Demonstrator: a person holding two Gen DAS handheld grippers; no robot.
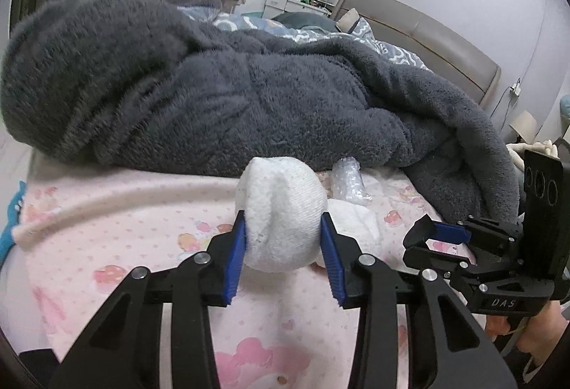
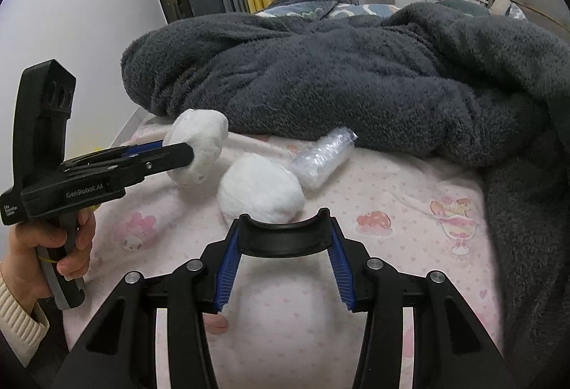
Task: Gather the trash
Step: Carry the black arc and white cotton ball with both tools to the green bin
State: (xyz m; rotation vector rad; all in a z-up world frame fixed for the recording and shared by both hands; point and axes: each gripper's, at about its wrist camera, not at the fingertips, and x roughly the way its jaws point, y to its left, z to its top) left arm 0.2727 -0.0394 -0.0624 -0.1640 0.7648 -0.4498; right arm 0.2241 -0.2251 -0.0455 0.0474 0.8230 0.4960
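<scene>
So far I have one white wad clamped between the blue pads of my left tool, lifted just off the pink sheet near the bed's front edge. A second white wad lies on the sheet just ahead of my right tool, with a crumpled clear plastic wrapper touching it on the far side, against the grey fleece blanket. My right tool is closed on a black curved piece, so it cannot take either one yet. I see no bin, so by my reckoning nothing is deposited and two pieces remain.
</scene>
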